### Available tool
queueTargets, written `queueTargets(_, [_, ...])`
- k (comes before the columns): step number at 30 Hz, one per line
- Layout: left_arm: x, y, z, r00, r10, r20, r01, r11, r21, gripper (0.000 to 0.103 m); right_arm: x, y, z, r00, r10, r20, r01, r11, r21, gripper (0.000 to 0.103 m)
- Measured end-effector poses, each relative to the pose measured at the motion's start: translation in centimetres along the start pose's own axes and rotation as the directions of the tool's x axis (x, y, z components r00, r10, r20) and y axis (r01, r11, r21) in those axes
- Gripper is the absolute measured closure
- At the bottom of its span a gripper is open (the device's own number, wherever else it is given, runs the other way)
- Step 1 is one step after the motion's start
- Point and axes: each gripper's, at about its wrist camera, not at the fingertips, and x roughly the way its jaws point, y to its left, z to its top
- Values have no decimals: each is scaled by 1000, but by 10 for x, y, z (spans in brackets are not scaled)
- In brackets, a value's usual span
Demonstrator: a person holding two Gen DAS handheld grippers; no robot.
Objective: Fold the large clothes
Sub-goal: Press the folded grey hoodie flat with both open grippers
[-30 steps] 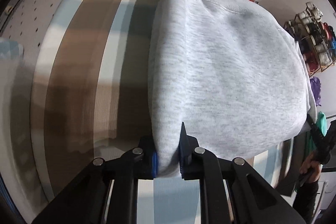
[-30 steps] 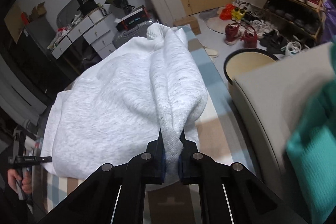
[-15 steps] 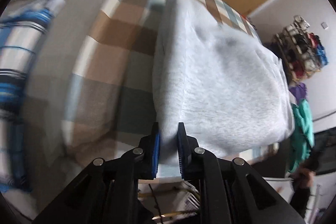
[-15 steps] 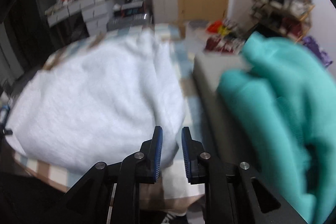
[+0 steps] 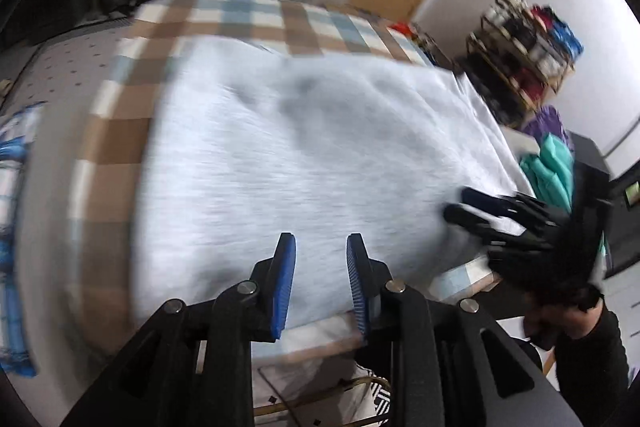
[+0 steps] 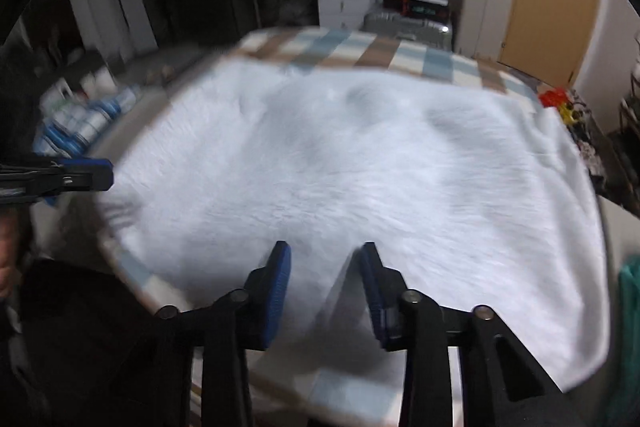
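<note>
Grey fleece, a large sweatshirt point(image 5: 304, 147), lies spread flat on the bench point(image 5: 120, 131) with the brown and blue checked cover, ahead of and under both claws. The left claw point(image 5: 321, 275) has just been opening and is released; the cloth is seen between its blue pads but they do not press on it. The right claw point(image 6: 324, 283) has also just been opening, and nothing is gripped in it. In the left view the right claw shows over the near right corner of the sweatshirt. The pictures are blurred, so the fine creases cannot be read. I judge one fold is just laid down. For the next fold, each claw should take one edge at matching places, grip both layers, and lift together so the cloth does not drag.
</note>
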Motion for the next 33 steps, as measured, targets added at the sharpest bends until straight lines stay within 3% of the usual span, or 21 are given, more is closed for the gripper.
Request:
queueTargets(2, [20,-5,4,999,-22,-43,22,1000,14,83,28,-6,-6,995,5,-98,-3,1000,28,69])
queueTargets(7, [63,-13,8,990,-38,-133,42,999,26,83,35,-30,-2,985,111,-132,-93,987,134,68])
queueTargets(12, [49,-6,-3,993,-30,-114,40,995,88,82,15,-41,4,974,187,-126,-170,976,134,66])
queueTargets(13, [47,-2,-4,993,-30,-113,41,995,88,82,0,-44,13,974,211,-77,-200,971,129,66])
queueTargets(15, [43,2,-5,993,-15,-117,25,996,87,82,-23,-46,31,986,165,21,-166,981,102,66])
queueTargets(17, [44,5,-5,993,1,-119,8,997,76,82,-26,-42,44,994,102,40,-105,991,81,66])
queueTargets(19, [49,4,-4,993,19,-119,-11,998,65,82,0,-41,55,996,65,-54,-60,995,84,67])
queueTargets(22, [51,8,-7,993,36,-111,-28,997,73,82,63,-38,50,974,-28,-224,46,996,74,69])
queueTargets(23, [50,9,-9,994,43,-105,-35,997,72,82,66,-34,55,980,-69,-185,80,995,53,70])
queueTargets(25, [47,12,-12,994,47,-98,-41,997,69,82,66,-28,62,971,-106,-213,115,993,27,70])
queueTargets(27, [45,13,-14,994,44,-101,-37,997,67,82,59,-31,68,968,-80,-239,89,996,28,72])
queueTargets(31, [42,13,-16,992,55,-113,-46,996,79,82,27,-41,90,994,-67,-89,75,993,88,69])
queueTargets(33, [43,11,-15,991,63,-119,-54,995,80,82,27,-45,102,994,-81,-71,87,992,91,69])
